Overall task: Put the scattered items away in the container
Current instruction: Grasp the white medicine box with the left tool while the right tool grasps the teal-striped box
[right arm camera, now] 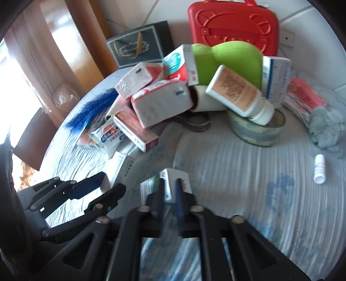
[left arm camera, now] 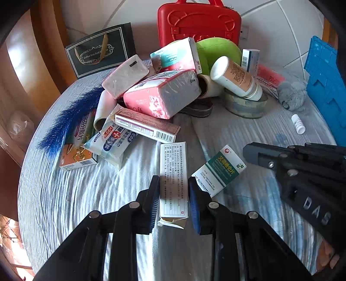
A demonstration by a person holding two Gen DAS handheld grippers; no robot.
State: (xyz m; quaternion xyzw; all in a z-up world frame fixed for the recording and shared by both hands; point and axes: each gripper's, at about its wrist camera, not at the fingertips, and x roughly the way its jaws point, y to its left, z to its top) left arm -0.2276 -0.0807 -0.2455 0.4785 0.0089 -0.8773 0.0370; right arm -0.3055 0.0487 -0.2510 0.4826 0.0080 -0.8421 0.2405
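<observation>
My left gripper straddles a white medicine box with small print lying on the striped cloth; its blue pads touch or nearly touch the box's sides. My right gripper is shut on a green-and-white medicine box, which also shows in the left wrist view. Behind lies a heap: pink tissue packs, a white lotion bottle, a pink box, a wipes pack. A blue crate stands at the right edge.
A red case and a dark gift bag stand at the back. A green plush, a tape roll, a grey plush, a small white vial and a blue feather lie around. Wooden furniture is left.
</observation>
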